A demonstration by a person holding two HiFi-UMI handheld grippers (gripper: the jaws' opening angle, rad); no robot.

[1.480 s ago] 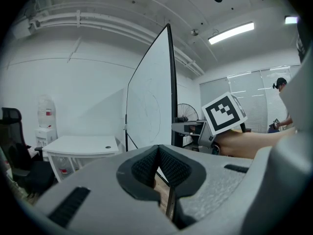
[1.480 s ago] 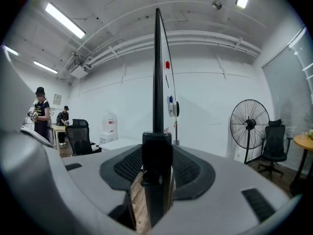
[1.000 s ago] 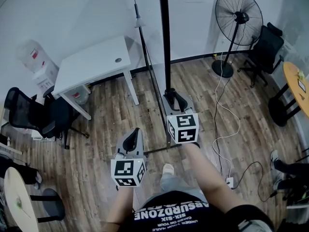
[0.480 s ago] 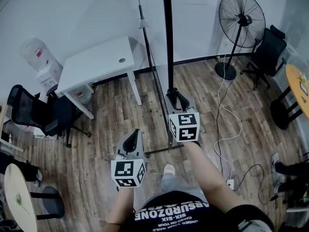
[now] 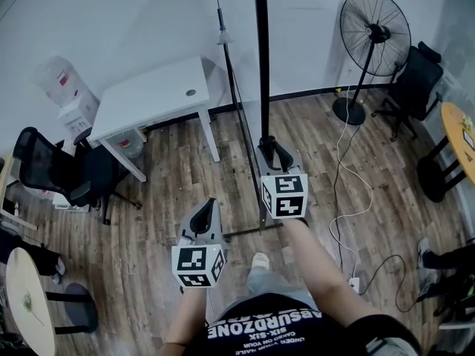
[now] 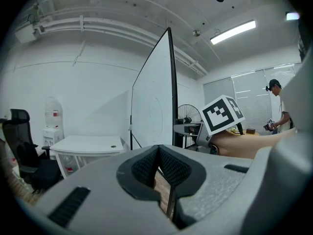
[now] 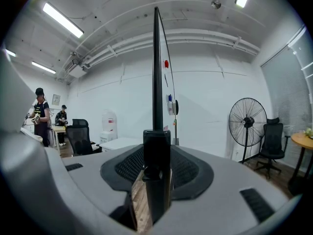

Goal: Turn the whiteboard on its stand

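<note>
The whiteboard (image 5: 261, 50) stands edge-on to me, its black frame rising in the head view; its white face (image 6: 154, 106) shows in the left gripper view. My right gripper (image 5: 269, 145) is shut on the lower end of that black frame edge (image 7: 157, 67), which fills the gap between its pads (image 7: 129, 165). The stand's thin leg (image 5: 231, 80) and floor bar (image 5: 245, 232) run below. My left gripper (image 5: 209, 202) hangs lower left of the board, apart from it, its pads (image 6: 146, 168) closed together on nothing.
A white desk (image 5: 148, 95) and water dispenser (image 5: 63, 87) stand at the back left, with an office chair (image 5: 59, 173) beside them. A pedestal fan (image 5: 375, 32), another chair (image 5: 412, 73) and a round table (image 5: 460, 128) are on the right. A cable (image 5: 349, 191) trails on the floor.
The whole head view has drifted slightly right and down. The right gripper keeps its hold on the frame; the left gripper has hardly moved.
</note>
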